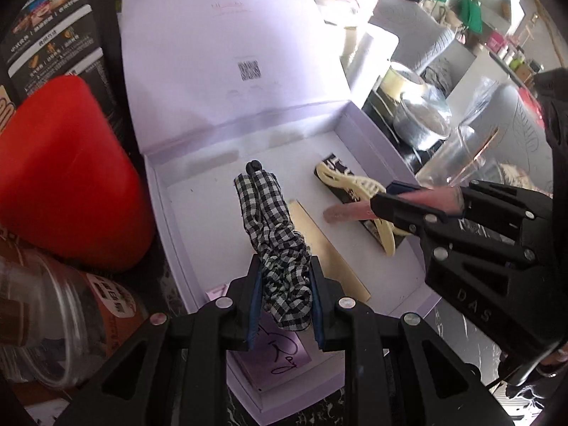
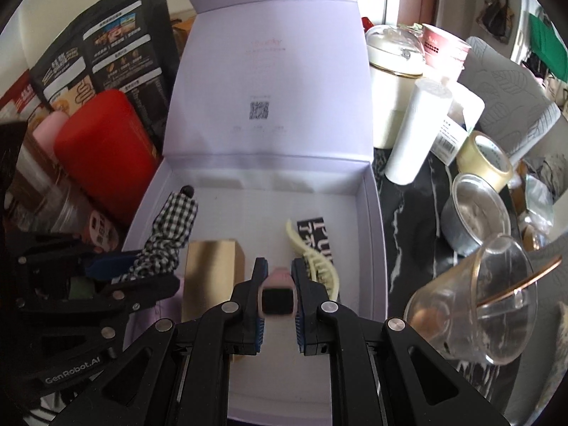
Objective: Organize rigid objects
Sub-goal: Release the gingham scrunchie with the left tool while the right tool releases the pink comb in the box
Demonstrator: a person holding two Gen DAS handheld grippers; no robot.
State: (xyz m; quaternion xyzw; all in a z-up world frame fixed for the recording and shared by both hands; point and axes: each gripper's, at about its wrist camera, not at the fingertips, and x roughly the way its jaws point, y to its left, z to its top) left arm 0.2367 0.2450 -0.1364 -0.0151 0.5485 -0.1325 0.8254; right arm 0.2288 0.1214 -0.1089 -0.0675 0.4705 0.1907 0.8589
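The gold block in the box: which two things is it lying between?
In the right wrist view, the gold block lies between the checked scrunchie and the cream hair claw, inside the box.

Left gripper (image 1: 285, 298) jaws clamping checked fabric clip (image 1: 273, 234), over open lilac box (image 1: 358, 135)

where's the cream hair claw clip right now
The cream claw clip lies inside the open lavender box, right side, on a black card, just beyond the right gripper.
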